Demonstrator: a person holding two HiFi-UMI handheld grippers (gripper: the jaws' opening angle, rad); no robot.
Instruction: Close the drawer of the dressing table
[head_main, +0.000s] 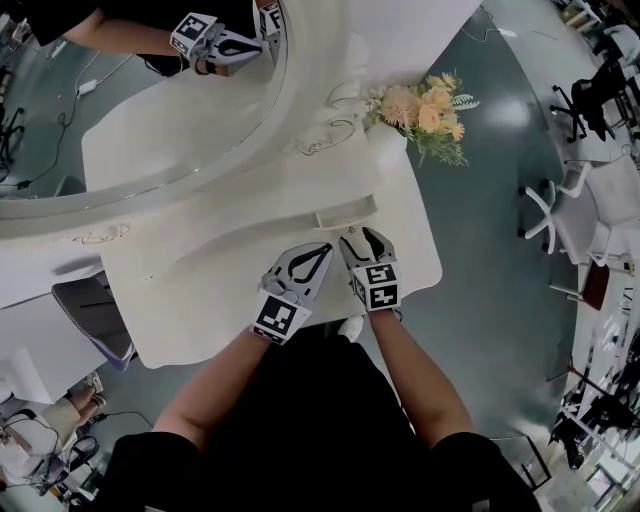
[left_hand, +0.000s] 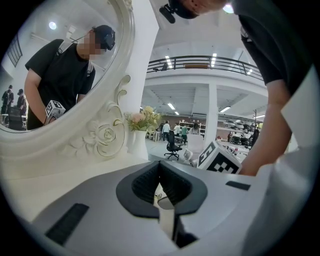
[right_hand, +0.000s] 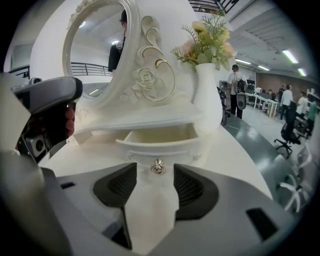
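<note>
The white dressing table (head_main: 200, 290) has a small drawer (head_main: 346, 212) pulled out from under its mirror shelf. In the right gripper view the drawer (right_hand: 160, 142) faces me, open and empty, its metal knob (right_hand: 158, 166) seen between the jaws just ahead of the tips. My right gripper (head_main: 360, 238) (right_hand: 155, 182) is open, a short way in front of the drawer and touching nothing. My left gripper (head_main: 325, 248) (left_hand: 160, 172) hangs beside it to the left over the tabletop, tips together with nothing in them.
An oval mirror (head_main: 150, 90) with a carved frame stands behind the drawer. A white vase of flowers (head_main: 425, 110) sits at the table's far right. A grey seat (head_main: 90, 315) is at the left, office chairs (head_main: 550, 215) on the floor at the right.
</note>
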